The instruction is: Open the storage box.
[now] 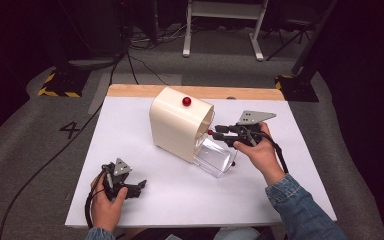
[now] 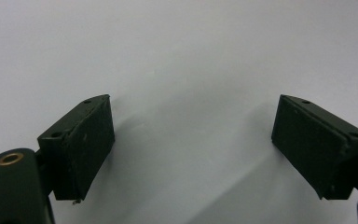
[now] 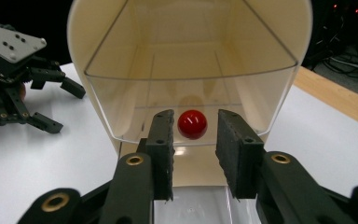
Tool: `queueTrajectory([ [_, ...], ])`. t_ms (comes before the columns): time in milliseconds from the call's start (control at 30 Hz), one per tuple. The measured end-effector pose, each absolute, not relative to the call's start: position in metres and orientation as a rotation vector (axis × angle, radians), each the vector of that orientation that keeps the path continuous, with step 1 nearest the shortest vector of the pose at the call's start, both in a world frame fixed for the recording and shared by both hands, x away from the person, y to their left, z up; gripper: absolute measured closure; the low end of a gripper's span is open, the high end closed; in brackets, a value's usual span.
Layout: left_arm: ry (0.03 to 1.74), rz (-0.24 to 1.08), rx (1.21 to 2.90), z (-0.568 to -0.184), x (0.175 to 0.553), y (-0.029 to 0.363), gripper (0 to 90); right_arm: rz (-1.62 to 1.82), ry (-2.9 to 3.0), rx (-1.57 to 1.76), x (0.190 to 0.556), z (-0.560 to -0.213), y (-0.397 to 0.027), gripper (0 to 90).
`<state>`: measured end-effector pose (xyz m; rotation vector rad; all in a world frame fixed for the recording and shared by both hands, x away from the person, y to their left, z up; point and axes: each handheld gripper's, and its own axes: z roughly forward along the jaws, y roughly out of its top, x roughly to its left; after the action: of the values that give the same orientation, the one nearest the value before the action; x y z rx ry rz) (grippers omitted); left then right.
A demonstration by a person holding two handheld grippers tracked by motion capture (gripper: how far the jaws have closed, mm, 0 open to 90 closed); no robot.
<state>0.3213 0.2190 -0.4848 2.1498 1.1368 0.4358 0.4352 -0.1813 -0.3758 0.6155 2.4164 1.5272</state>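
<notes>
A cream arched box (image 1: 172, 127) stands mid-table with a red ball (image 1: 186, 101) on its top. A clear curved door (image 3: 191, 93) covers its open front and carries a red knob (image 3: 192, 124) at its lower edge. My right gripper (image 3: 195, 126) is shut on that knob and holds the door's edge off the table; from above, the right gripper (image 1: 214, 131) points left at the knob (image 1: 210, 132). A clear tray (image 1: 216, 156) juts out below. My left gripper (image 1: 139, 187) rests open on the table at front left, with nothing between its fingers (image 2: 81, 144).
The white tabletop (image 1: 180, 200) has a wooden strip (image 1: 240, 93) along its far edge. Black-and-yellow stand bases (image 1: 60, 85), cables and a white frame (image 1: 220, 30) are on the floor beyond. The left gripper (image 3: 63, 107) lies to the left of the box in the right gripper view.
</notes>
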Motion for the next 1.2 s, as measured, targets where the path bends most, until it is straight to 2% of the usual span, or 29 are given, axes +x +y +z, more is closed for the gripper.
queueTrajectory([
  [400, 1.139, 0.433, 2.152, -0.485, 0.321, 0.219, 13.1, 1.492, 2.442, 0.615, 0.44, -0.386, -0.17, 74.1],
  [700, 1.142, 0.427, 2.151, -0.484, 0.322, 0.219, 13.0, 1.487, 2.431, 0.587, 0.437, -0.384, -0.171, 74.6],
  [1200, 1.145, 0.423, 2.15, -0.484, 0.322, 0.219, 13.0, 1.517, 2.406, 0.635, 0.414, -0.386, -0.211, 74.6],
])
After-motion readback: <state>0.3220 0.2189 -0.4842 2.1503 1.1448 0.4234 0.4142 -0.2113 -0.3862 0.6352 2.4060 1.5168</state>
